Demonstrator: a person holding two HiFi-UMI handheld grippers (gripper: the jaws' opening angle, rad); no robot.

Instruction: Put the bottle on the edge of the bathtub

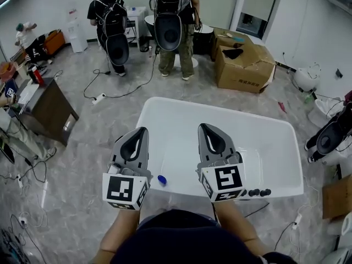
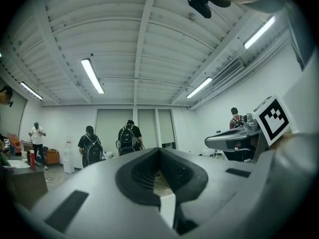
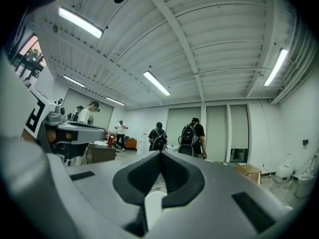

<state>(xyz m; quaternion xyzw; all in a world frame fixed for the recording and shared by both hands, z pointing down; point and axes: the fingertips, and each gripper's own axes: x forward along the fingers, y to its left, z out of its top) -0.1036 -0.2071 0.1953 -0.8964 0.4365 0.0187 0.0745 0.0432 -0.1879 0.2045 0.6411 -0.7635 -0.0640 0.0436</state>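
Observation:
The white bathtub fills the middle of the head view. A small blue object lies at its near left rim, between my two grippers; it may be a bottle's cap, and I cannot make out a bottle body. My left gripper hangs over the tub's left rim, shut and empty. My right gripper is held over the tub's inside, shut with nothing in it. In the left gripper view the left gripper points up and across the room, and in the right gripper view the right gripper does the same.
Black tap knobs sit on the tub's near right rim. Two people with backpacks stand beyond the tub beside cardboard boxes. A dark desk stands at left, cables trail on the floor, and white toilets stand at right.

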